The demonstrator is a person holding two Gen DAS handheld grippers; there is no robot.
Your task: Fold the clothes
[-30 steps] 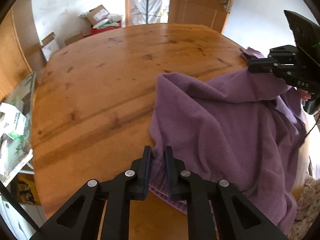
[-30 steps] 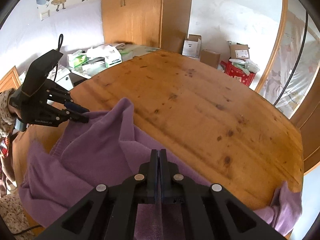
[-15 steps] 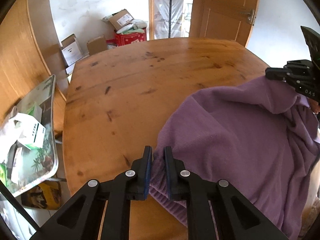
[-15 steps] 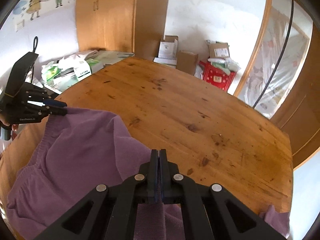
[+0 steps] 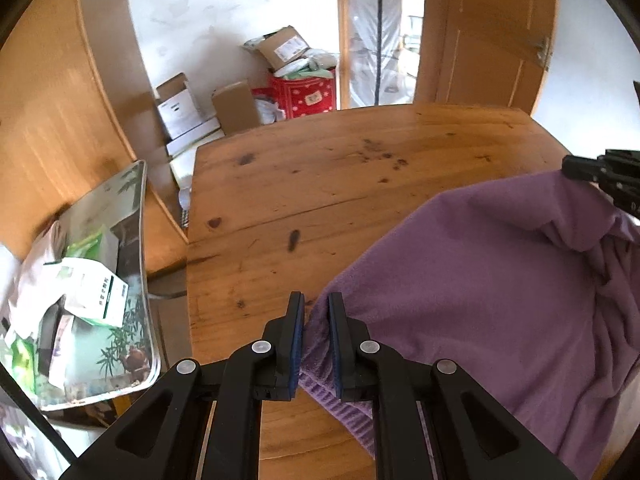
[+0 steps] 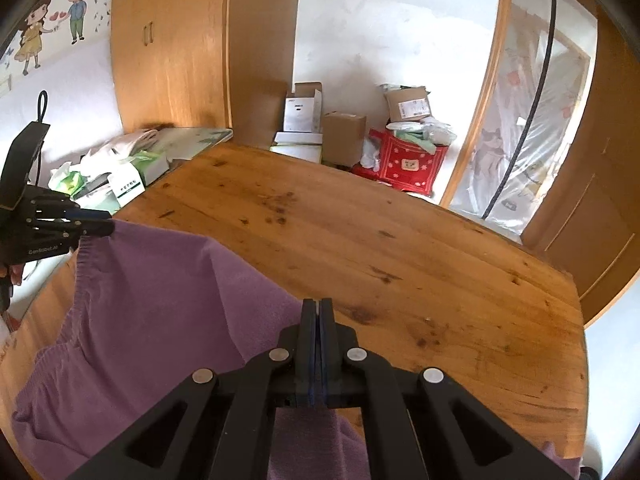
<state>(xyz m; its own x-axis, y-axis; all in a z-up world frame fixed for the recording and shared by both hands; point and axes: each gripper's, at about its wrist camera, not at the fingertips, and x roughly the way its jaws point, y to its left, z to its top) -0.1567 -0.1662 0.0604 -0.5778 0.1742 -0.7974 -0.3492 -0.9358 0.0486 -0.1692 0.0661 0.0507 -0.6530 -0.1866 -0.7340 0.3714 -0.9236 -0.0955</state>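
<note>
The wooden tabletop (image 6: pixel 400 248) carries a purple sweater (image 5: pixel 480 280) at its near edge, the lower part cut off by the frame. Its top edge stretches sideways between the left claw (image 5: pixel 316 312) and right claw (image 6: pixel 319 320), both clamped on it.

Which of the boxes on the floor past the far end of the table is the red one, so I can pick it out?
Look beyond the wooden table's far edge, toward the plastic-sheeted doorway. The red box sits on the floor beside the plain brown carton. It alone is bright red with a white pattern, stuffed with pale bags.
</note>
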